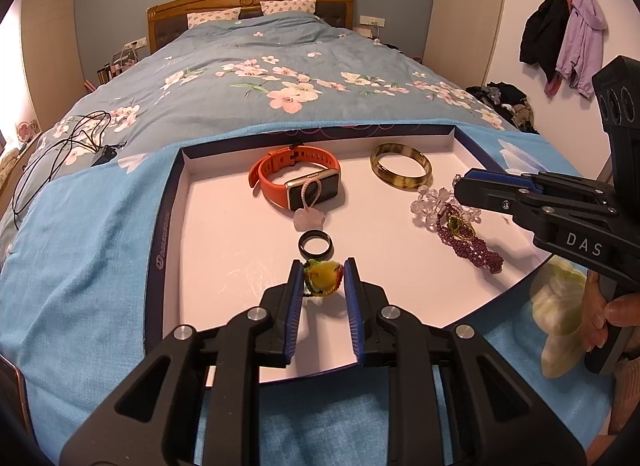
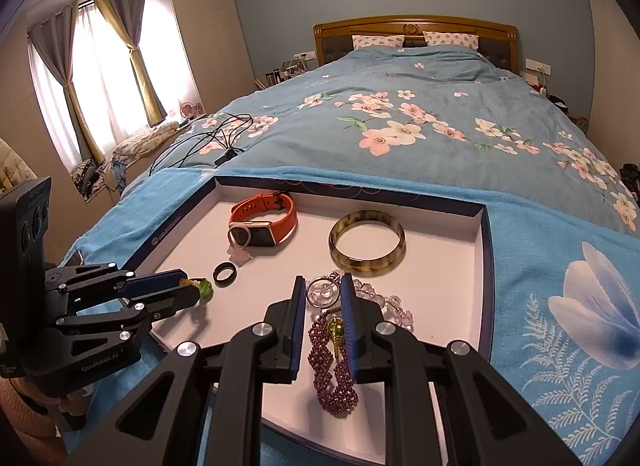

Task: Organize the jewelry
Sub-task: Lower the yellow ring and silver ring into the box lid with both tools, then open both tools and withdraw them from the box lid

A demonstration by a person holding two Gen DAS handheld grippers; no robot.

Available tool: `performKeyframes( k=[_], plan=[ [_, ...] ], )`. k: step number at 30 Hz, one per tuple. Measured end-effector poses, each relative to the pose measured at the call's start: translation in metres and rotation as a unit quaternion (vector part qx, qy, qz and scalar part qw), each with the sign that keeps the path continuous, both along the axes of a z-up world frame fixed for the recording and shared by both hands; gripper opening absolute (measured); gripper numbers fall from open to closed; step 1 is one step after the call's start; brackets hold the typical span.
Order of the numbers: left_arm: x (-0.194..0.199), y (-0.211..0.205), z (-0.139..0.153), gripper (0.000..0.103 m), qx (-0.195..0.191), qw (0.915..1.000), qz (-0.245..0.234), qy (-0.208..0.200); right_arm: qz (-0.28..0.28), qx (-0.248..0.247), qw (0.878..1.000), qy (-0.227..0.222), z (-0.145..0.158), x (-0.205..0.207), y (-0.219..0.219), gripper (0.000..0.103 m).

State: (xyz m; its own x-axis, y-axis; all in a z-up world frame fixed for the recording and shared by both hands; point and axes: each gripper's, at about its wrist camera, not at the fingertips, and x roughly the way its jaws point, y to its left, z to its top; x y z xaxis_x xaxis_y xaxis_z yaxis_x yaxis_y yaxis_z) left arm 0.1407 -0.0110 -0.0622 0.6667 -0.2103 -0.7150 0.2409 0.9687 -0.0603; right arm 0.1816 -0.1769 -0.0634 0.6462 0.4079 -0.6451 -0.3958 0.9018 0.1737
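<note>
Pinching a yellow-green pendant point(image 1: 323, 278), the left claw point(image 1: 322, 272); only the right view shows the right claw point(image 2: 323, 290) spread.

An orange-strapped watch point(image 1: 294, 175) and mottled amber-brown bangle point(image 1: 401, 165) lie in a white-lined, navy-edged tray point(image 1: 168, 201). Purple beaded bracelet point(image 2: 334, 370); blue bedspread point(image 1: 248, 77) patterned with pink blossoms.

Left hand-held gripper point(image 1: 322, 278) pads clamped on something; right hand-held gripper point(image 2: 322, 298) parted, low, level.
</note>
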Motion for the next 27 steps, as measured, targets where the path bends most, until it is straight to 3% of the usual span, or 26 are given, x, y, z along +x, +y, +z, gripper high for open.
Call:
performKeyframes(
  k=[13, 23, 27],
  plan=[
    [0.000, 0.001, -0.001, 0.021, 0.001, 1.0000, 0.002, -0.002, -0.006, -0.005, 1.000, 0.008, -0.005, 0.005, 0.002, 0.016],
    [-0.009, 0.003, 0.008, 0.039, -0.004, 0.9998, 0.006, -0.017, -0.009, -0.004, 1.000, 0.006, -0.003, 0.005, 0.002, 0.018],
    [-0.018, 0.005, 0.014, 0.052, -0.006, 0.9994, 0.013, -0.032, -0.012, 0.000, 1.000, -0.002, 0.000, -0.002, -0.001, 0.030]
  ],
)
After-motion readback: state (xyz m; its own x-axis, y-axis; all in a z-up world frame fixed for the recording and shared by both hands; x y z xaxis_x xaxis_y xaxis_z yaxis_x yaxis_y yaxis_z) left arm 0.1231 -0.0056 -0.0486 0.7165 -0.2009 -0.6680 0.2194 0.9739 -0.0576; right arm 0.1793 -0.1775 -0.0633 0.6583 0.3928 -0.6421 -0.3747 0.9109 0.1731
